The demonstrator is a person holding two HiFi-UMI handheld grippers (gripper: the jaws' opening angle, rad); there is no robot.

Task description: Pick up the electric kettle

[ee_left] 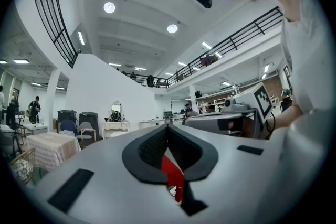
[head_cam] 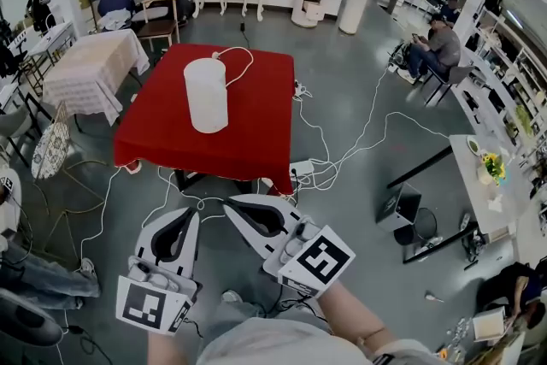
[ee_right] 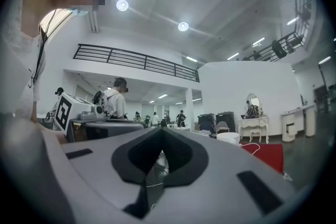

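Left gripper [head_cam: 191, 215] and right gripper [head_cam: 229, 203]: jaws closed together, holding nothing. White cylindrical electric kettle [head_cam: 206, 95] at 12 o'clock on red-clothed surface [head_cam: 256, 128]: rigid, smooth, probably slippery; handle unseen, so clasp opposite sides.

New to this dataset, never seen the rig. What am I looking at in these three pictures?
No robot: a person holds grey two-jaw tongs in each hand. The head view looks down from the person's head at the left tongs and right tongs. The other two views ride on each pair, looking along its jaws. Both pairs are shut and empty. Ahead, a white cylindrical electric kettle stands on a red-clothed table, not yet reached.
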